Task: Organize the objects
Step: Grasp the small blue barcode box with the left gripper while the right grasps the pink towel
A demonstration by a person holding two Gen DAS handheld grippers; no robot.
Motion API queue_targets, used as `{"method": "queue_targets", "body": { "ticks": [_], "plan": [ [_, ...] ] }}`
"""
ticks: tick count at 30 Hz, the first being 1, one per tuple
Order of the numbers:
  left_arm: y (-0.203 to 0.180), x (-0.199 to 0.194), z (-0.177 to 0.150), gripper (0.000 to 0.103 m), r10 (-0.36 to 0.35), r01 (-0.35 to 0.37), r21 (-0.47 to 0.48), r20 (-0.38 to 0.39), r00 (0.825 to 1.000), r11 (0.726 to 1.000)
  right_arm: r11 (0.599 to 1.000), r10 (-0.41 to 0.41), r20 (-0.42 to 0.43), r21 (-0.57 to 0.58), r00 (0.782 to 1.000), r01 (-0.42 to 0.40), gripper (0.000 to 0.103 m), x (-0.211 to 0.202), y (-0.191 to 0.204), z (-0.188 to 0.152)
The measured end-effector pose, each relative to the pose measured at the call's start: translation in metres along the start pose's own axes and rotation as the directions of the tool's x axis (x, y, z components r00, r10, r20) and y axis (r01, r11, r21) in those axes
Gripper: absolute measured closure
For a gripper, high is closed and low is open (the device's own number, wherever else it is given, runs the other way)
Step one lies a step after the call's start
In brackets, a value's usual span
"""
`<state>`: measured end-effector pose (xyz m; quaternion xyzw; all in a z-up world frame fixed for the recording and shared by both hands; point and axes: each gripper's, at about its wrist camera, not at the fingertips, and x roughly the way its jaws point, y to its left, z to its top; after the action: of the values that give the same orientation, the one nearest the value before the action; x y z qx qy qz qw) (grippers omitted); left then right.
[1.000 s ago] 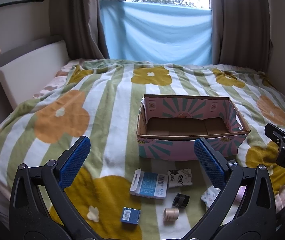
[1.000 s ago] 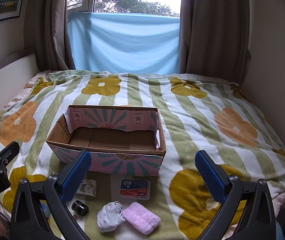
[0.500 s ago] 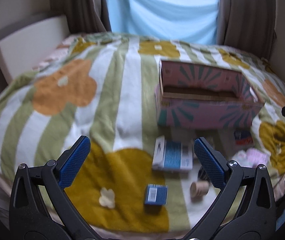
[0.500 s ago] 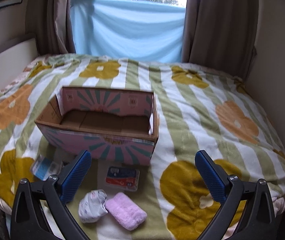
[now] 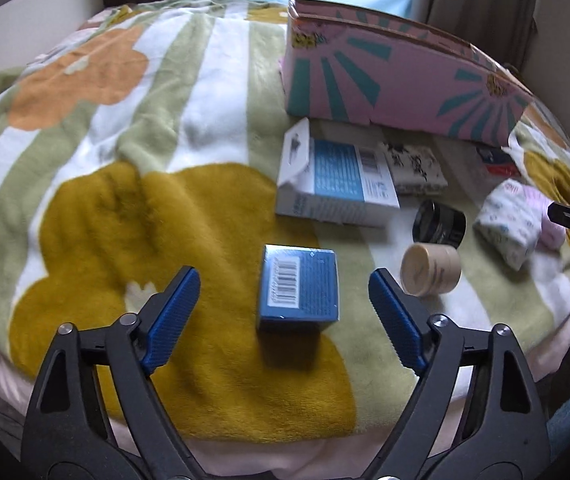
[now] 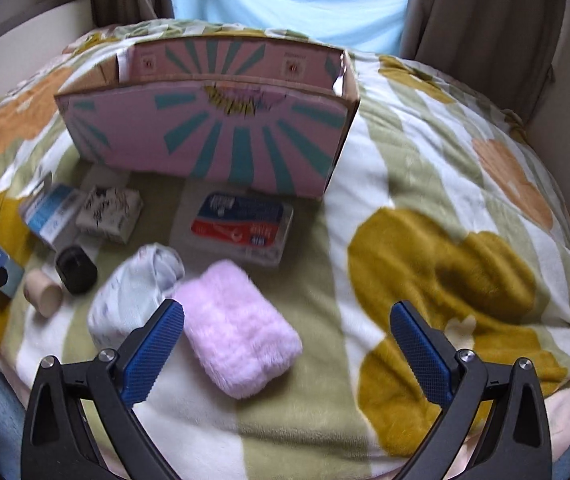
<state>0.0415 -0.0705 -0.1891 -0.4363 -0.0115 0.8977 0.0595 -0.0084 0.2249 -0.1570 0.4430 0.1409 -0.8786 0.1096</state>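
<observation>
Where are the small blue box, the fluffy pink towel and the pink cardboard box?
small blue box (image 5: 299, 287), left wrist view, on its barcoded top face.
fluffy pink towel (image 6: 237, 328), right wrist view, middle of its upper surface.
pink cardboard box (image 6: 221, 136), right wrist view, on its near outer wall.

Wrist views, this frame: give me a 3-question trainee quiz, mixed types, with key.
1. True or false: the small blue barcoded box lies between the open left gripper fingers.
2. Which item is nearest the right gripper? A) fluffy pink folded cloth B) round black jar C) tan cylindrical tube
3. Fill in: the pink cardboard box with teal rays sits on the flowered ___.

Key: 1 true; 2 A; 3 blanket.
</observation>
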Motion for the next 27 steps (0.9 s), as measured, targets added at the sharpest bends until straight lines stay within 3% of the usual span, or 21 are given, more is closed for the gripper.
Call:
{"method": "queue_targets", "body": {
  "ticks": [4,6,13,27],
  "plan": [
    [-0.003,0.008,-0.001,0.033,-0.004,0.004,0.011,-0.014,1.0,1.0,0.999,0.022,-0.005,-0.024,1.0,-0.022,0.01,0.006,0.003,-0.01],
    [-0.004,0.011,-0.001,0.044,-0.006,0.007,0.017,-0.016,1.0,1.0,0.999,0.04,-0.011,-0.032,0.999,-0.04,0.017,0.008,0.005,-0.011],
    [-0.005,0.018,-0.002,0.066,0.005,-0.004,0.033,-0.027,1.0,0.999,0.993,0.099,-0.026,-0.059,0.995,-0.1,0.048,0.012,0.016,-0.013],
    [-0.001,0.013,0.0,0.068,-0.018,0.018,0.015,-0.021,1.0,1.0,0.992,0.107,0.002,-0.07,0.994,-0.107,0.058,0.002,0.016,-0.006]
  ]
}}
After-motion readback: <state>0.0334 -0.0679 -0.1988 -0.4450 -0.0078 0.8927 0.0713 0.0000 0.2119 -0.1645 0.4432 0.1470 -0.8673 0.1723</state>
